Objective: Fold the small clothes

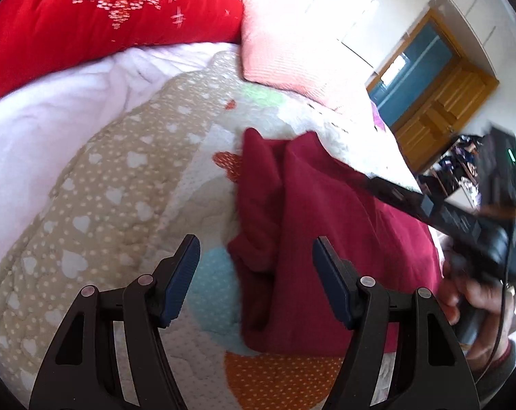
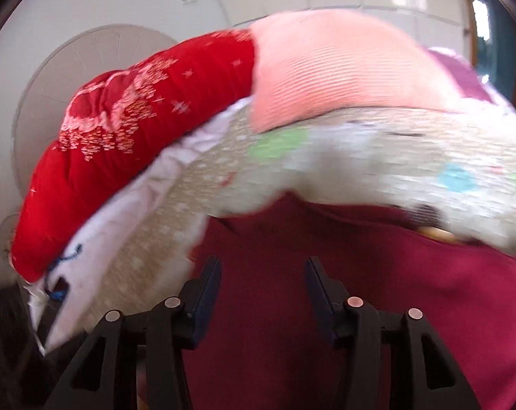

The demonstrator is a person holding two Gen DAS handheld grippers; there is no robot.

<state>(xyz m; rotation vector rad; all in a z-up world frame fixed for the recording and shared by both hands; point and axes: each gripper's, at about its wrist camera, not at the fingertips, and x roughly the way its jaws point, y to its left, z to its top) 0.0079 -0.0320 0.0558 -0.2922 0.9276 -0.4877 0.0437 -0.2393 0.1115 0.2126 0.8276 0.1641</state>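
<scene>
A dark red garment lies crumpled on a patterned quilt on a bed. My left gripper is open and empty just above the garment's left edge. The right gripper shows in the left wrist view at the right, held by a hand over the garment's right side. In the right wrist view the right gripper is open, and the dark red garment fills the space below and between its fingers. That view is blurred.
A red flowered duvet and a pink pillow lie at the head of the bed. A white sheet shows at the left. A wooden door stands at the right beyond the bed.
</scene>
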